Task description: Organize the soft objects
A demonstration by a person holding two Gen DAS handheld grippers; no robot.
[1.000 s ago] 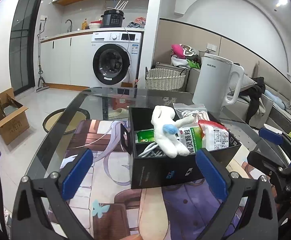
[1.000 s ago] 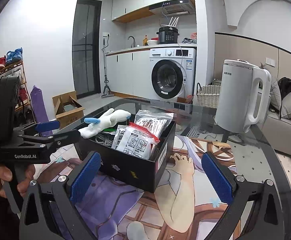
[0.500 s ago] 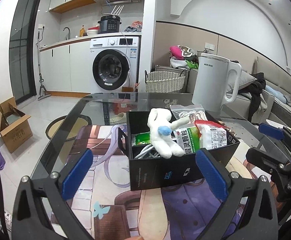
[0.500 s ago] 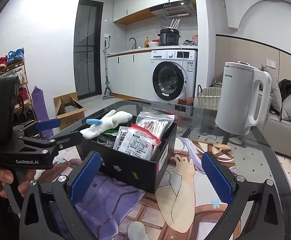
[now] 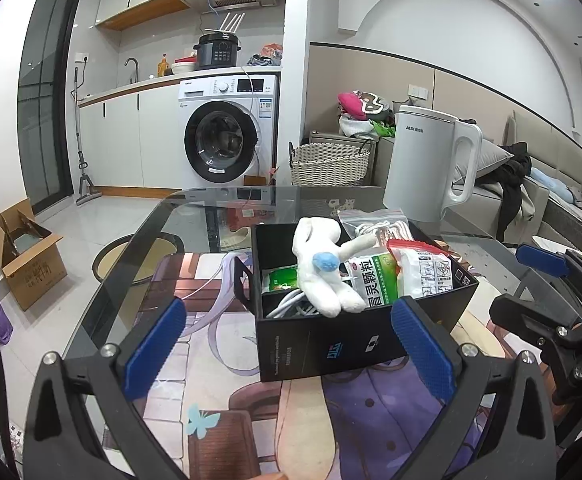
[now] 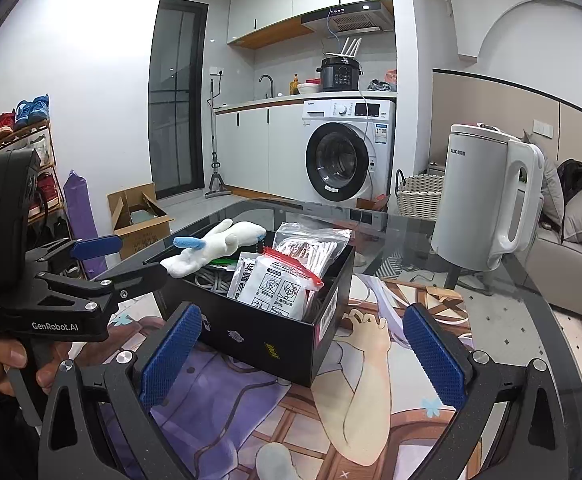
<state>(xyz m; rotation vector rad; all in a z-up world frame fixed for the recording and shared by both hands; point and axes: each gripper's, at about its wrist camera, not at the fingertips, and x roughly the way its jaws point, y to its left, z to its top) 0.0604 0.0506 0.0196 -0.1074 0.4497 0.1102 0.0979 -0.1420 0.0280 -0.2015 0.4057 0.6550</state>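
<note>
Left gripper (image 5: 289,346): jaws spread wide and empty, blue pads either side of the box's near wall; held low over the table, aimed level at the box. In the right wrist view it stands at the left edge, gripped from below by a hand (image 6: 9,362).
Plush toy (image 5: 323,268): white, with a blue pom-pom; lies in the box on top of the other contents, draped over the near rim.
Plush toy, long axis: in the left wrist view it runs from the far left of the box down to the near rim, legs toward the camera; one limb sticks out to the right over the packets.
Plush toy, right wrist view (image 6: 215,246): stretched along the box's left rim, blue part at the near end.
Box (image 5: 355,344): black, open-topped, standing on the patterned mat (image 5: 227,400) on the glass table (image 5: 195,208).
Packets (image 5: 407,272): standing upright in the right half of the box, beside the toy; white cables lie under the toy.
Kettle (image 5: 427,168): white, upright, behind the box, well apart.
Right gripper (image 6: 301,358): jaws fully apart, holding nothing; level, aimed at the box's near corner.
</note>
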